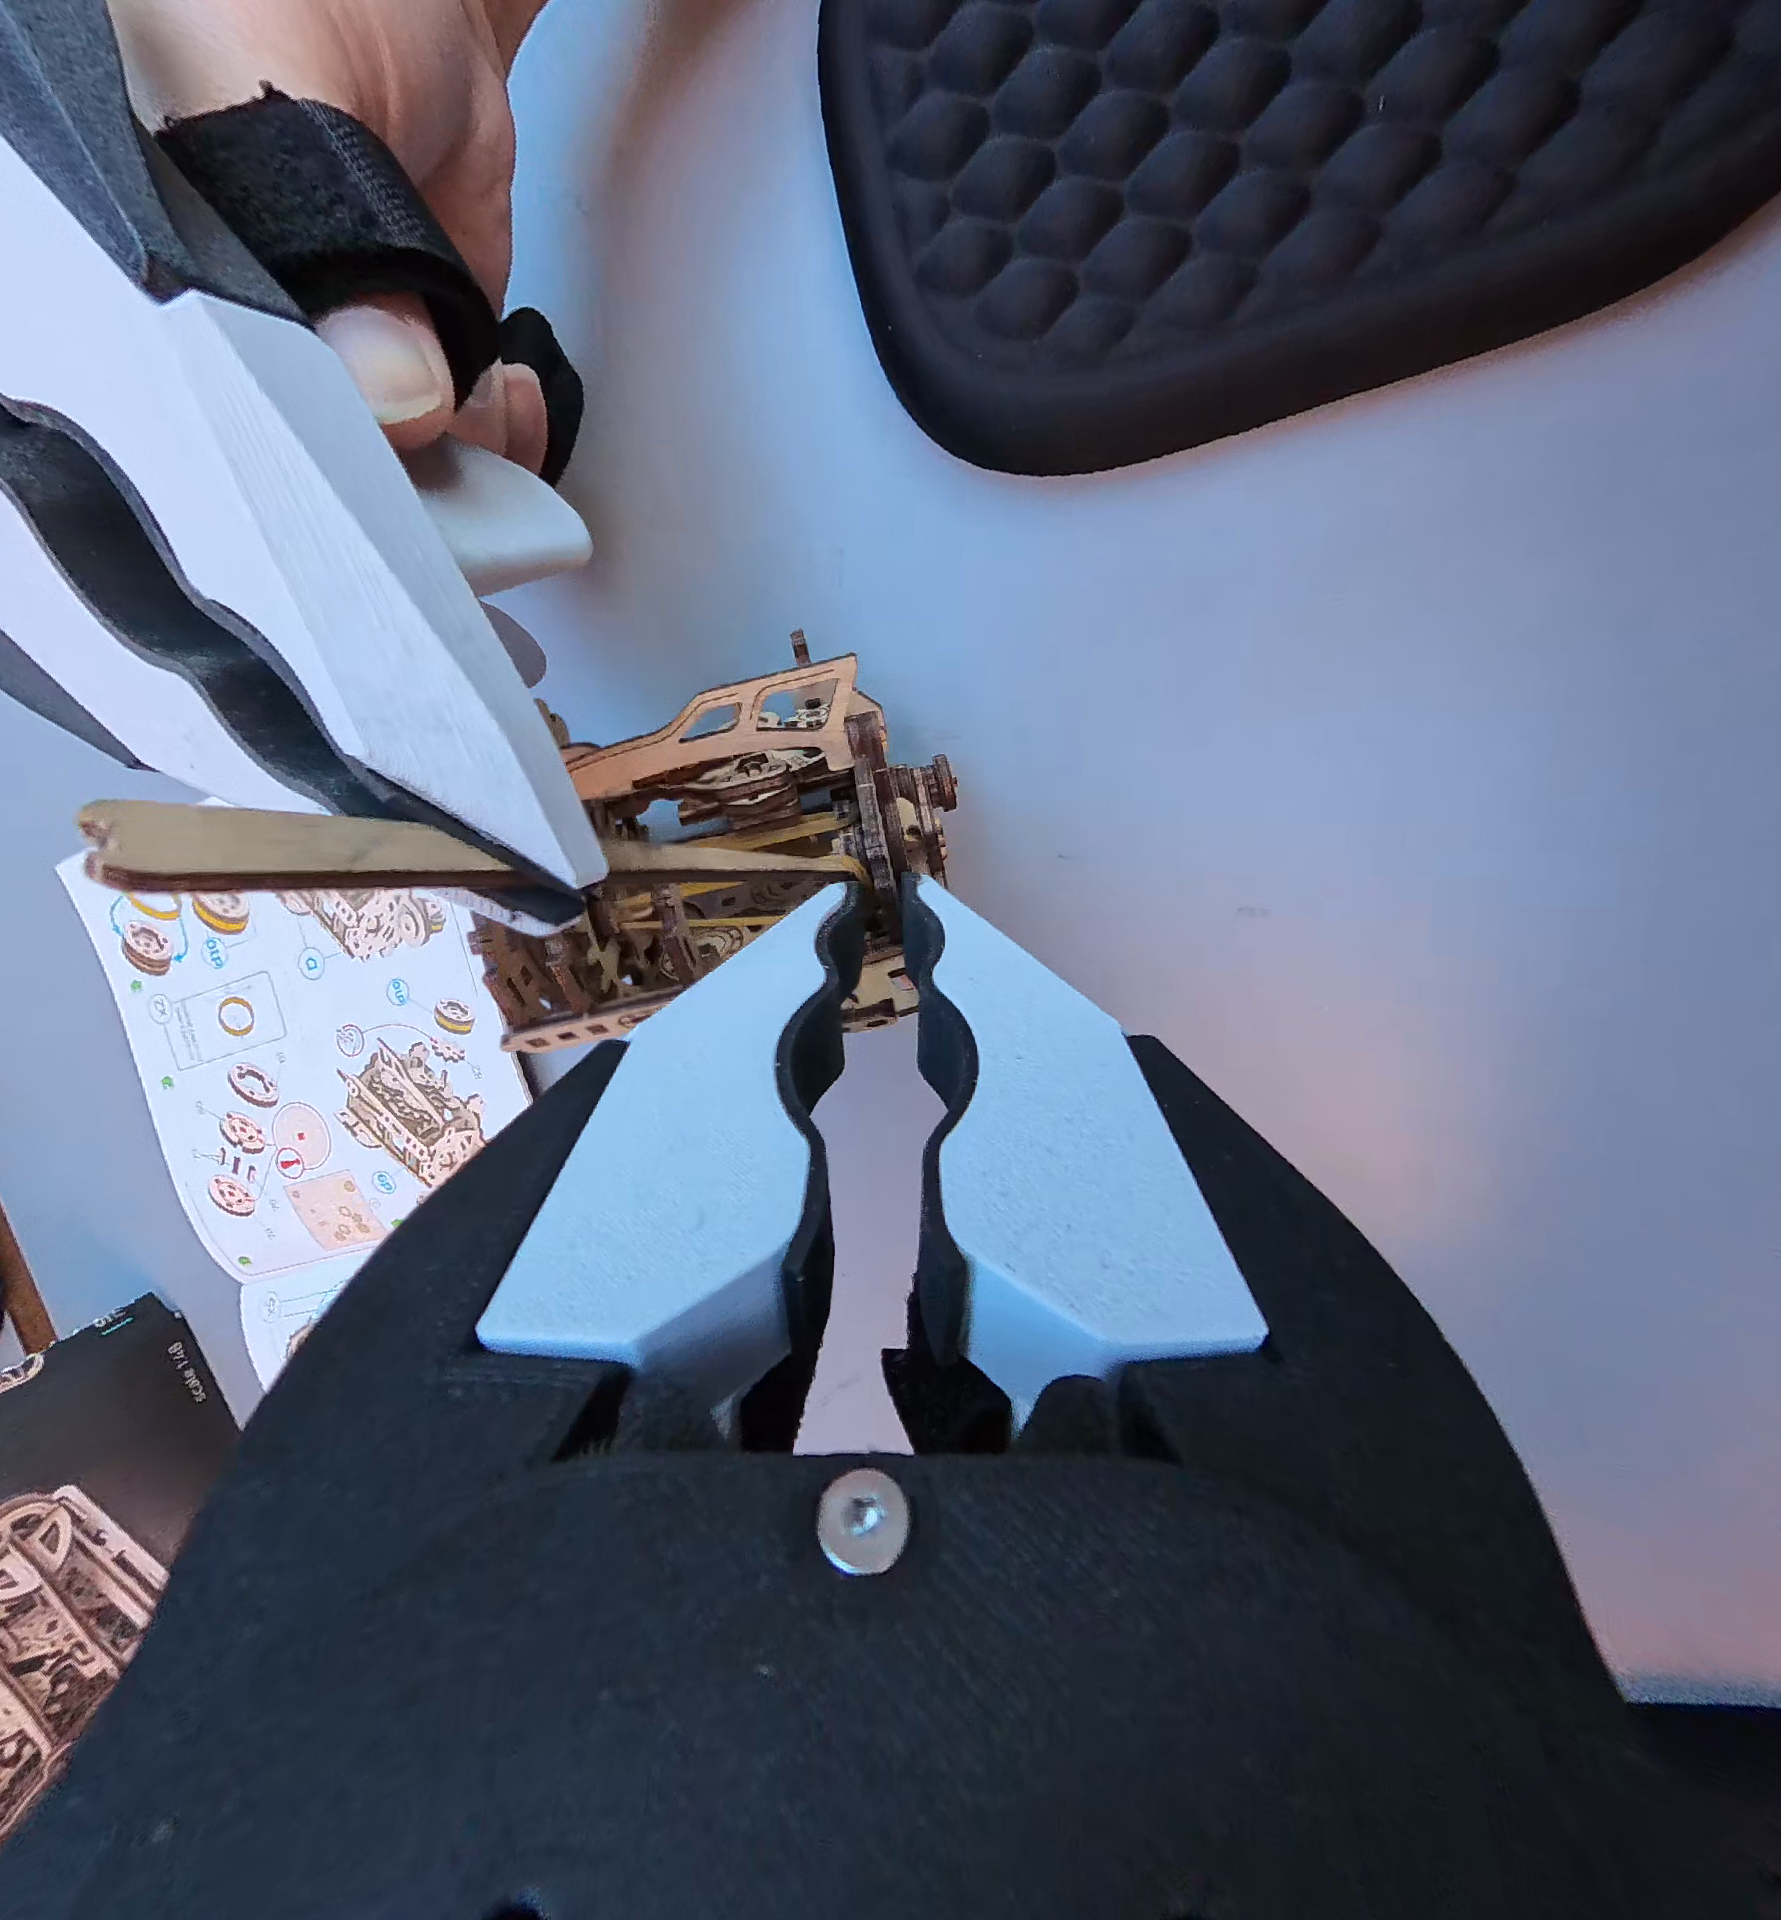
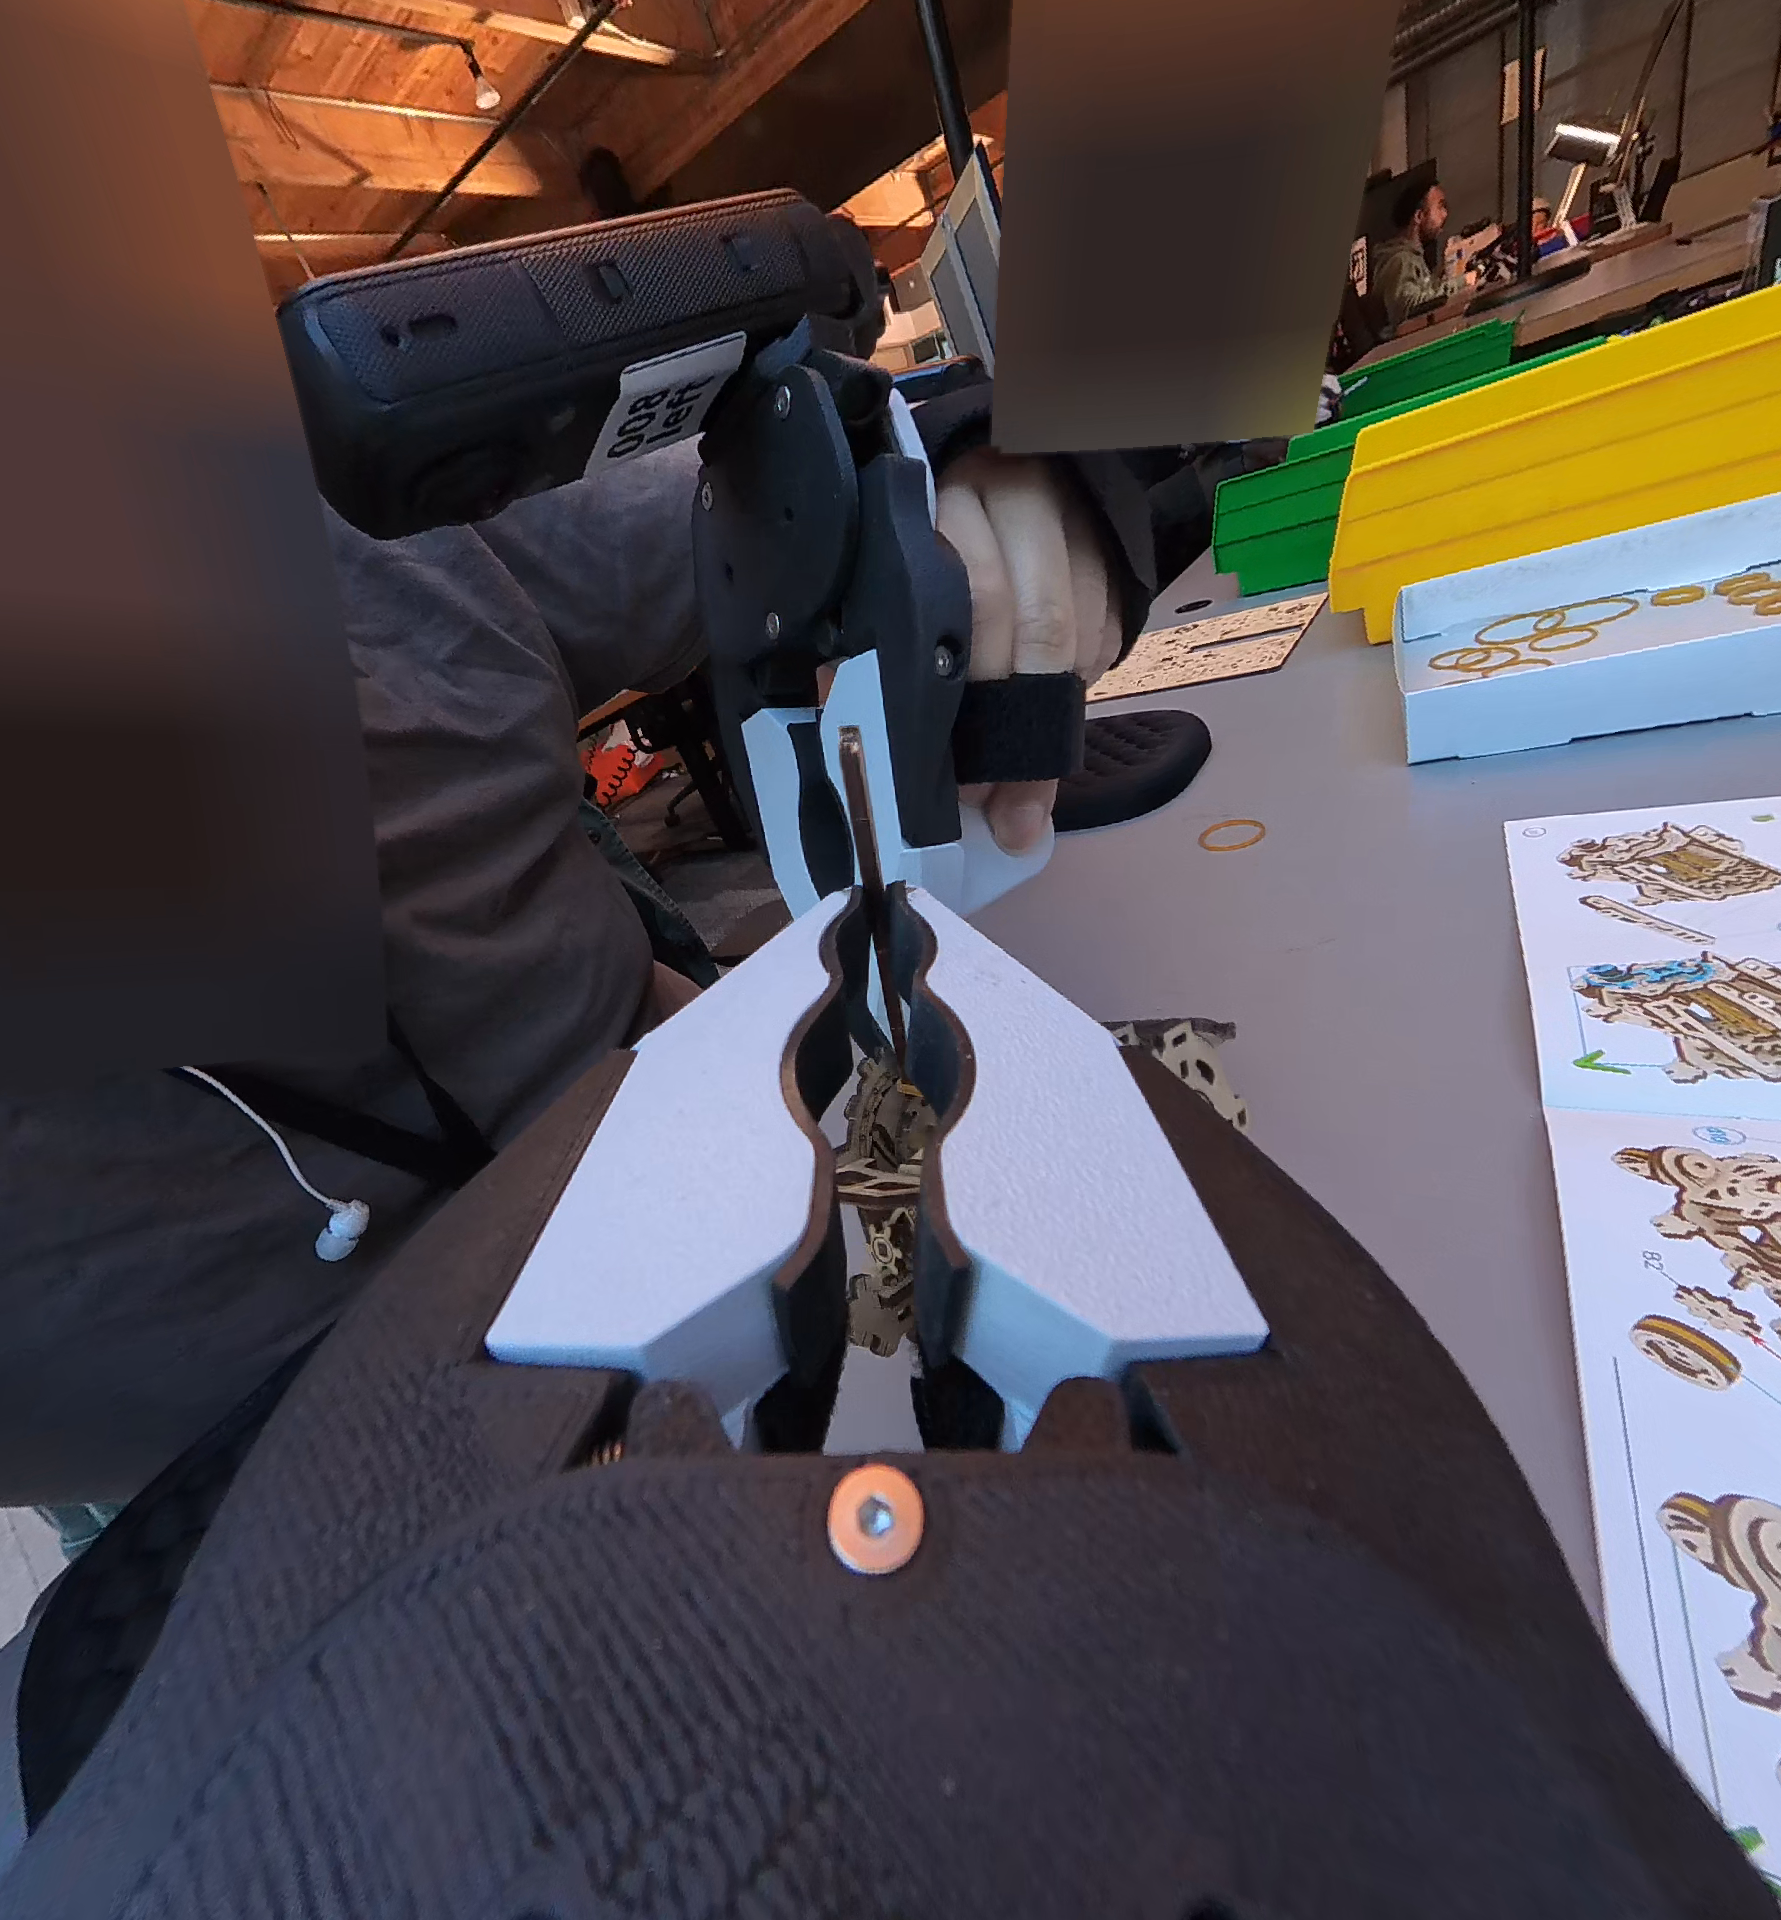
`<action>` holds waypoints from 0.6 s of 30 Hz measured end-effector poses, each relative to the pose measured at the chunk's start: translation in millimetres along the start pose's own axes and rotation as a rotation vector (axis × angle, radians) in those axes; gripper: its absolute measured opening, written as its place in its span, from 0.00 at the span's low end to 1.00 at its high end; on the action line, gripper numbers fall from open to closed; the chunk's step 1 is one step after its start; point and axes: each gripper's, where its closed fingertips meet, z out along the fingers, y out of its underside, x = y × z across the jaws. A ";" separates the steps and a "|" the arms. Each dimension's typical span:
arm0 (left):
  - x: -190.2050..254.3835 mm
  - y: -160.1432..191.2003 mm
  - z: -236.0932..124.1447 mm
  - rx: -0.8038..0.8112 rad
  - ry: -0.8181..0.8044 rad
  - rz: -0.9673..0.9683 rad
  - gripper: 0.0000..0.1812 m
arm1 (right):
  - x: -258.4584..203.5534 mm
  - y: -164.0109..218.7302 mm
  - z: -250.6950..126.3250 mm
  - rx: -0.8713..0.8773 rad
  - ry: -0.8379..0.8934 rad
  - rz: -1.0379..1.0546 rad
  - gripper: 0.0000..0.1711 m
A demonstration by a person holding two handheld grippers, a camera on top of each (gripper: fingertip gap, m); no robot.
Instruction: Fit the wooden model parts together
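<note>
A partly built wooden model (image 1: 730, 821) with gears and yellow rubber bands lies on the grey table (image 1: 1385, 987). My left gripper (image 1: 881, 888) is shut on the model's right end plate. My right gripper (image 1: 579, 899) comes in from the upper left, shut on a flat wooden stick (image 1: 294, 847) whose tip reaches into the model. In the right wrist view, my right gripper (image 2: 881, 904) holds the stick (image 2: 853, 790) edge-on. The model (image 2: 881, 1153) shows through the gap between the fingers. The left gripper's fingers (image 2: 782, 769) stand just beyond.
A black honeycomb pad (image 1: 1333, 208) lies at the back. Instruction sheets (image 1: 294, 1060) and a black box (image 1: 34, 1558) lie on the left. A white tray of rubber bands (image 2: 1592, 665), yellow (image 2: 1592, 416) and green bins (image 2: 1281, 520) and a loose rubber band (image 2: 1231, 834) show in the right wrist view. About 7 centimeters separates my left fingertips from my right.
</note>
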 end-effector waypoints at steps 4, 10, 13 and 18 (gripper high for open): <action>0.6 -0.3 0.2 0.007 0.010 -0.018 0.05 | -0.6 0.1 -2.0 -0.013 0.016 -0.010 0.01; 0.1 -1.6 0.6 0.018 0.003 -0.005 0.03 | -3.2 0.7 -3.8 -0.030 0.017 -0.009 0.00; 1.9 -1.8 1.3 0.022 0.012 -0.007 0.03 | -4.8 1.8 -2.8 -0.043 0.008 -0.002 0.00; 1.9 -1.9 1.6 0.026 0.010 -0.015 0.03 | -8.8 2.3 -0.2 -0.061 -0.002 -0.010 0.01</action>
